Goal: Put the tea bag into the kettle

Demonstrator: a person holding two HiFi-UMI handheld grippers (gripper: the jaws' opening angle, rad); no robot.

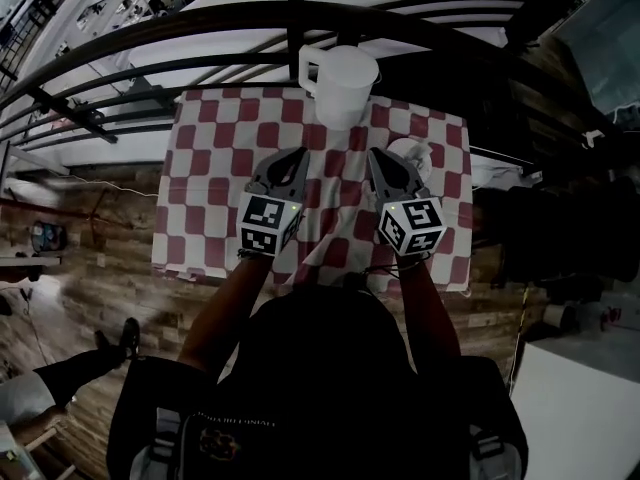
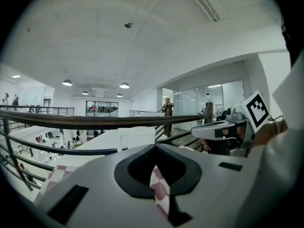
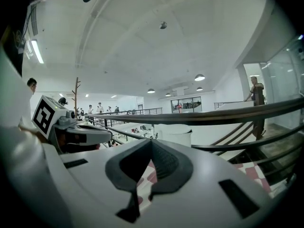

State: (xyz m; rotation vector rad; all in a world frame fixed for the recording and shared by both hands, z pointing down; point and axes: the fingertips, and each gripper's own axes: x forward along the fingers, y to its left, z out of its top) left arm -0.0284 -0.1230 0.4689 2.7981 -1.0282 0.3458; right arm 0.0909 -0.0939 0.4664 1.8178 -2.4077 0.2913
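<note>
A white kettle (image 1: pixel 340 83) with a handle on its left stands at the far edge of the checkered table, just inside the railing. It also shows past the jaw tips as a white kettle (image 2: pixel 135 136) in the left gripper view and a white kettle (image 3: pixel 175 134) in the right gripper view. My left gripper (image 1: pixel 297 155) hovers over the middle of the table, shut and empty. My right gripper (image 1: pixel 376 156) is level beside it, also shut with nothing between its jaws. A small white object (image 1: pixel 412 151) lies just right of the right gripper; I cannot tell whether it is the tea bag.
The red-and-white checkered cloth (image 1: pixel 200 168) covers a small table set against a dark metal railing (image 1: pixel 200 28). Beyond the railing the floor drops away to a lower level. Wooden flooring (image 1: pixel 110 268) lies to the left, and a person's foot (image 1: pixel 125 338) shows at lower left.
</note>
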